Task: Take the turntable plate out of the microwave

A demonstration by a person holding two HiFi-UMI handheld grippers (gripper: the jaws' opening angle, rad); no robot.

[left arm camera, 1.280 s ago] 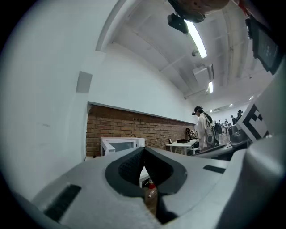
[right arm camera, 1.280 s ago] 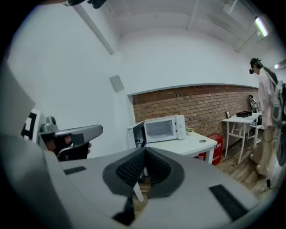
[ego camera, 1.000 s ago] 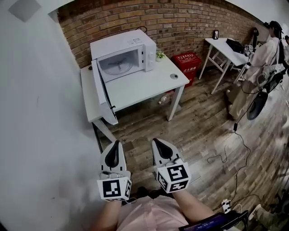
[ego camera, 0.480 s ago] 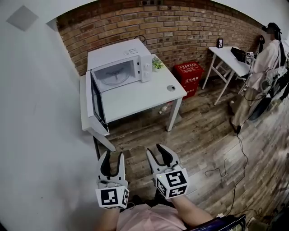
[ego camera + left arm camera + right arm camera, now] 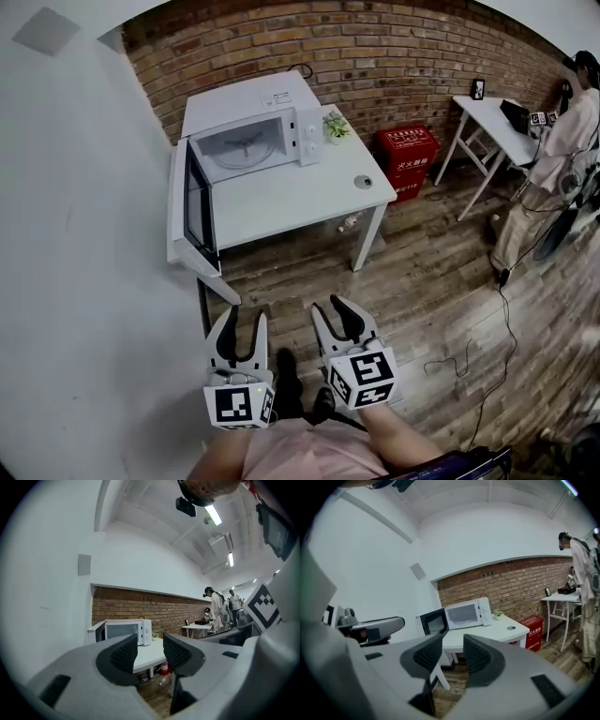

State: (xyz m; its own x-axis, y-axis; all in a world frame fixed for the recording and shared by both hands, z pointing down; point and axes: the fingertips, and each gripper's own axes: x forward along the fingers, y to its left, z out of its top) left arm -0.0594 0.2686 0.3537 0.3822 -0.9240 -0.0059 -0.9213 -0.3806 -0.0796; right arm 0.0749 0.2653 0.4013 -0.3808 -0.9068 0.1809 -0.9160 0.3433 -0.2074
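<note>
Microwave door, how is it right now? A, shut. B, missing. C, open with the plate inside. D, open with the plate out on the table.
C: in the head view the door hangs open at the left of the microwave, and the plate lies inside it.

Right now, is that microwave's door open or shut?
Open. The door of the microwave stands swung out leftward, and the turntable plate shows inside.
</note>
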